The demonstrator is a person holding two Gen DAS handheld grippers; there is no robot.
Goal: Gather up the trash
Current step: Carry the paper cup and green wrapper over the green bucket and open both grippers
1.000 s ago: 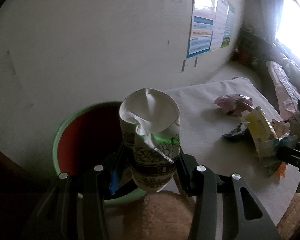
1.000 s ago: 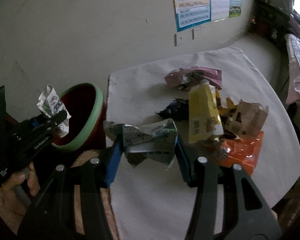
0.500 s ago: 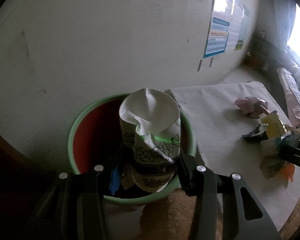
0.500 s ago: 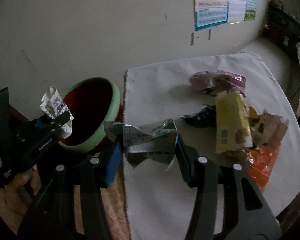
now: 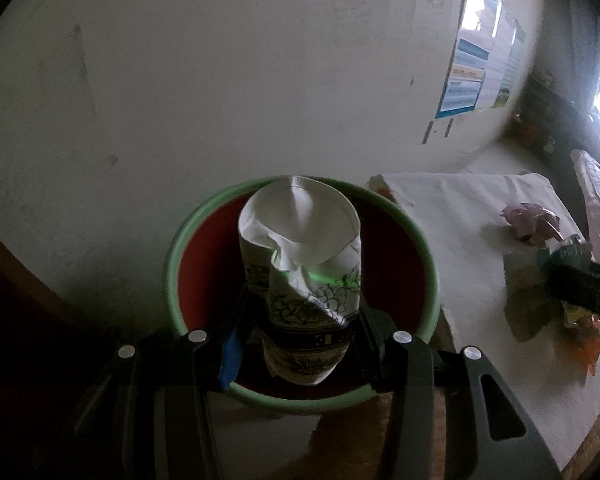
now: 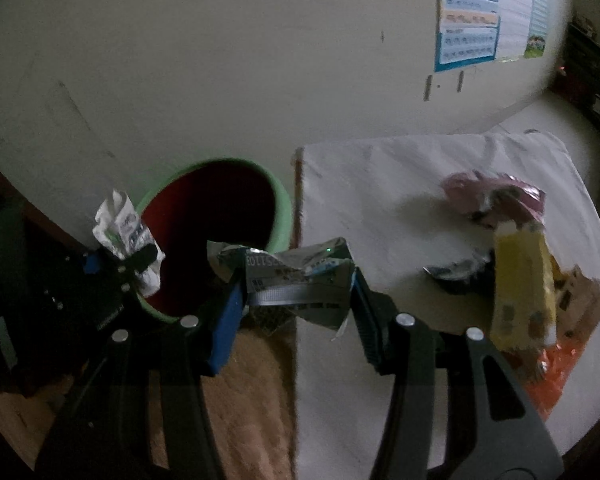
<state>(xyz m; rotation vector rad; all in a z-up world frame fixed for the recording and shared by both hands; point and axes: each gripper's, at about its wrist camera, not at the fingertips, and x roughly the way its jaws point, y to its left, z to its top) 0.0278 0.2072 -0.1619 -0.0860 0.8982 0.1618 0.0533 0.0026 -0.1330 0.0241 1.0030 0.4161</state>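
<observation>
Left gripper [image 5: 300,344]: fingers closed on a crumpled paper cup [image 5: 302,276], white with a dark floral print, held upright directly above the open mouth of the bin [image 5: 428,248]. Bin: round, green rim, red inside, standing against the wall just off the left edge of the tabletop [image 6: 380,200]; the cup sat inside the rim's outline with room on all sides.

Right gripper [image 6: 296,300]: fingers clamped on a crushed silver-grey wrapper [image 6: 296,280] with printed text, held over the left edge of the tabletop, just beside the bin's rim.

Tabletop, white cloth cover: remaining litter was bunched toward the right edge, namely a pink wrapper [image 6: 496,196], a yellow packet [image 6: 520,284], a black wrapper [image 6: 452,276], a brown carton [image 6: 580,300] and an orange wrapper [image 6: 556,376]. The left half of the cloth lay bare.

Woven brown mat [image 6: 252,400]: below the bin, alongside the tabletop's left edge.

Wall: posters [image 6: 468,28] above the far edge.
</observation>
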